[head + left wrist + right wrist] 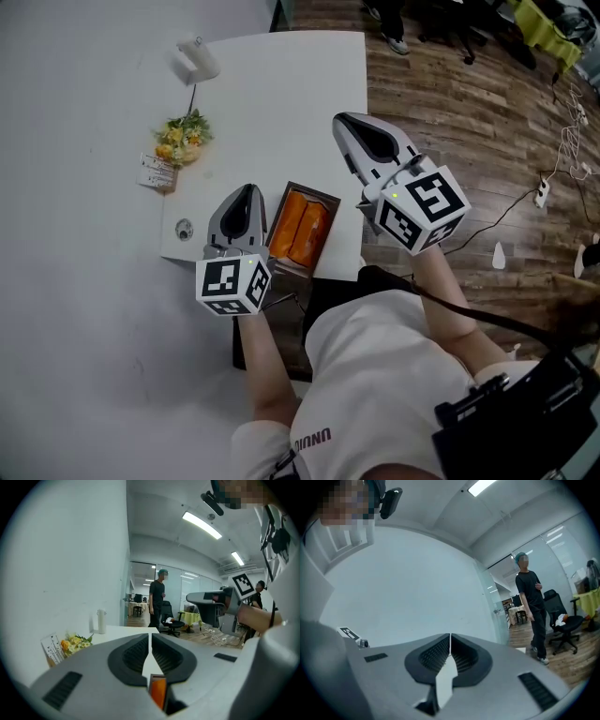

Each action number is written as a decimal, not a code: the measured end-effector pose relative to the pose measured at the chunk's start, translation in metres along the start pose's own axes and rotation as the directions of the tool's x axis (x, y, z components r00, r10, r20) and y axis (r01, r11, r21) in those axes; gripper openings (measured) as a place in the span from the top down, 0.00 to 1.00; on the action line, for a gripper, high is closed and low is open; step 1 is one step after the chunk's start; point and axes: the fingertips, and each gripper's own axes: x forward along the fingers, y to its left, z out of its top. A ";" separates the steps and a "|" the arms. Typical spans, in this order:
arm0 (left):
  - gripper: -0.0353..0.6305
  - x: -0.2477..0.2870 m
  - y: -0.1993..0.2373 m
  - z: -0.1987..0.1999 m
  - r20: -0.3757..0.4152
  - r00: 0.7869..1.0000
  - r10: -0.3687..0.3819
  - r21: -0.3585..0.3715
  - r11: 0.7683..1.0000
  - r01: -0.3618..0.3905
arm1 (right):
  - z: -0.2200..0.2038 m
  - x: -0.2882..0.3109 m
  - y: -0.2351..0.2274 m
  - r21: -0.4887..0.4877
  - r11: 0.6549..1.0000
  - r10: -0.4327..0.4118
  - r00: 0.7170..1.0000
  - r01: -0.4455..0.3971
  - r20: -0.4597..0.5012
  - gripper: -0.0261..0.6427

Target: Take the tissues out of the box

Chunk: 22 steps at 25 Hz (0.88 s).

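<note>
A brown tissue box (298,231) with an orange inside lies open at the near edge of the white table (272,103). My left gripper (246,193) hovers just left of the box, jaws shut and empty. In the left gripper view the left gripper (150,637) shows its pads pressed together, with the orange box (158,692) showing below them. My right gripper (343,122) is raised to the right of the box, over the table's right edge, also shut with nothing held. In its own view the right gripper (450,637) has its pads meeting. No loose tissue shows.
A small bunch of yellow flowers (183,139), a card (157,173) and a white bottle (195,61) stand at the table's left. A wood floor (469,112) with cables lies to the right. A person (157,597) stands far off by an office chair (169,620).
</note>
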 end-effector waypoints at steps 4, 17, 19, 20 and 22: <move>0.90 0.012 -0.005 -0.013 -0.074 0.994 -0.083 -0.003 0.997 0.083 | 0.002 0.005 -0.005 0.010 1.000 -0.017 1.000 0.017 0.000 0.93; 0.80 0.035 -0.013 -0.043 -0.212 0.925 -0.315 -0.044 0.949 0.313 | 0.005 0.018 -0.020 -0.003 0.995 -0.100 0.995 0.100 -0.016 0.93; 0.78 0.036 -0.016 -0.051 -0.244 0.903 -0.353 -0.040 0.934 0.354 | 0.004 0.019 -0.022 -0.006 0.993 -0.114 0.993 0.114 -0.020 0.93; 0.77 0.036 -0.018 -0.055 -0.258 0.891 -0.373 -0.038 0.925 0.377 | 0.003 0.019 -0.024 -0.007 0.992 -0.123 0.992 0.123 -0.019 0.93; 0.76 0.036 -0.022 -0.063 -0.288 0.865 -0.411 -0.035 0.907 0.420 | 0.001 0.018 -0.027 -0.003 0.990 -0.141 0.990 0.141 -0.017 0.93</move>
